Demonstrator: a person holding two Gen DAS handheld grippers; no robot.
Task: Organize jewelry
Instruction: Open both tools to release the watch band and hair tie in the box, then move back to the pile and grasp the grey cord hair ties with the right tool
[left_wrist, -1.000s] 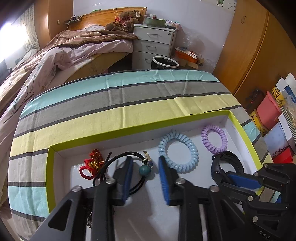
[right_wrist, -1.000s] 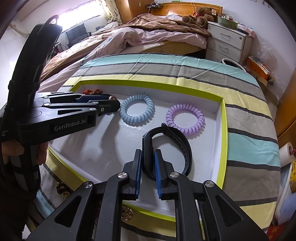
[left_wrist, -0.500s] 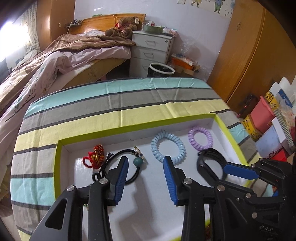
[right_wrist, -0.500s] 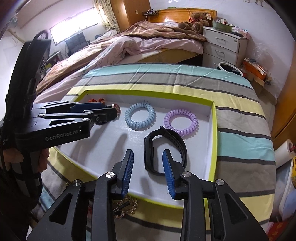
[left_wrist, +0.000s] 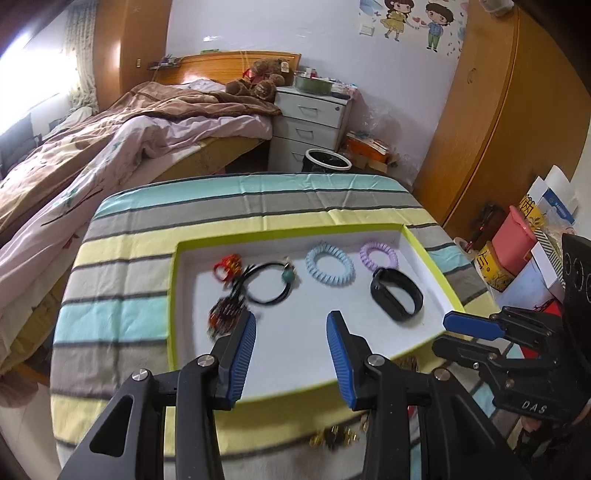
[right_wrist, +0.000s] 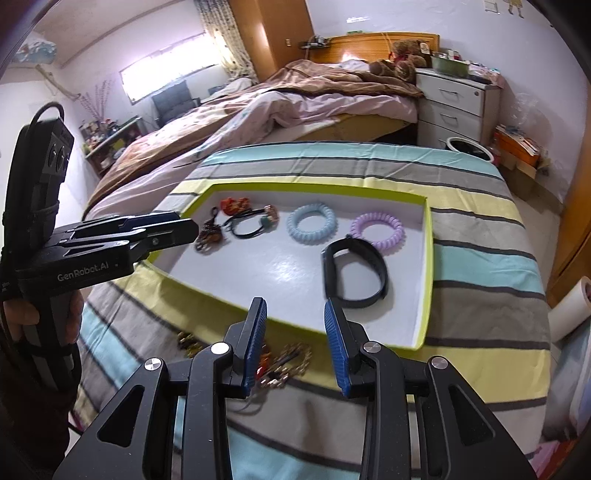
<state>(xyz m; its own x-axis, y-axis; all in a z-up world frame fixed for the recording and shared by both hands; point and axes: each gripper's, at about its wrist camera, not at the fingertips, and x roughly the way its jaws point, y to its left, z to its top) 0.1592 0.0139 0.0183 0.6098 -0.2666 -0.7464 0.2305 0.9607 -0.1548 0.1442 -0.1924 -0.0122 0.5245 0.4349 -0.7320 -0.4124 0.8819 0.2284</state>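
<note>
Both grippers have pulled back from the tray since a second ago: our right gripper (right_wrist: 295, 343) has let go of the black band (right_wrist: 354, 273), our left gripper (left_wrist: 291, 354) has lifted away from the black cord bracelet (left_wrist: 267, 282). Jaws on each stand wide apart, nothing between them.

We note the white tray (left_wrist: 432, 258) with its lime rim sitting on the striped cloth (left_wrist: 155, 236). Contents, left to right in the left view: red knotted piece (left_wrist: 226, 267), black cord bracelet with teal bead, blue coil band (left_wrist: 330, 268), purple coil band (left_wrist: 378, 255). Black band lies just in front of the purple coil. A dark beaded piece (left_wrist: 225, 314), blurred, lies near our left fingertip.

Outside the tray, gold chain pieces (right_wrist: 284, 363) lie on the cloth under our right gripper.
</note>
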